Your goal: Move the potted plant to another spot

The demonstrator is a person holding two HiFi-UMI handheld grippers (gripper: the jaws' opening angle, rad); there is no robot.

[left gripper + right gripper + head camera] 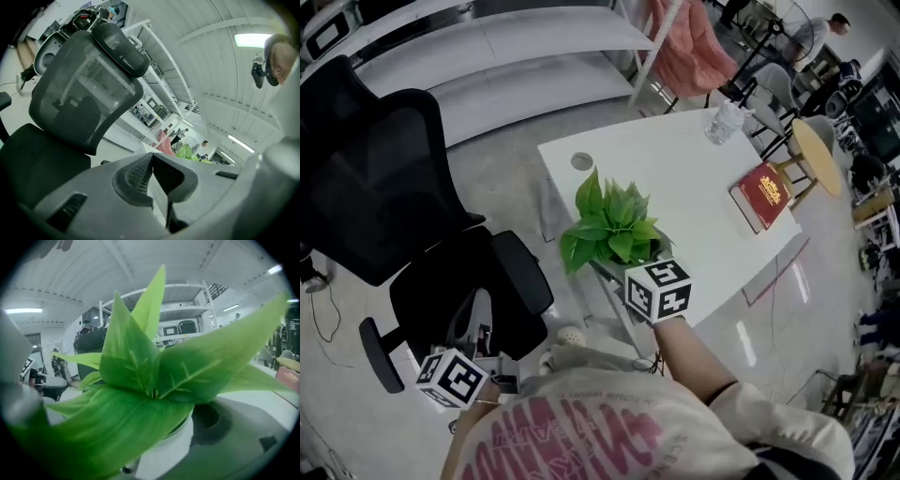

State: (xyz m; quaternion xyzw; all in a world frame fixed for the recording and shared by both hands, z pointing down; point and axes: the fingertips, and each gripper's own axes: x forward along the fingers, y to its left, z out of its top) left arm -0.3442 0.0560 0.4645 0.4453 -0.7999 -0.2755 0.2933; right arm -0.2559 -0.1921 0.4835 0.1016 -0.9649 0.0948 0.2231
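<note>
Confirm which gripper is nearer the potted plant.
Right. The right gripper is at the potted plant on the table's near edge, its white pot between the jaws. The left gripper hangs low beside the office chair, jaws shut, off the table.

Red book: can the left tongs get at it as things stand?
Probably not. The left tongs hang low by the black chair; the red book lies across the table near its far edge.

Head view: up high over person, looking steeply down at white surface (675, 159) and floor around it.
Left gripper view: low beside black chair (79, 93), close, tilted up toward ceiling.
Right gripper view: jammed right against potted plant (140, 376) at surface's near edge, leaves filling frame.
Overlap: head view shares black chair with left, potted plant with right. White shelving (534, 37) turns up in all three.
</note>
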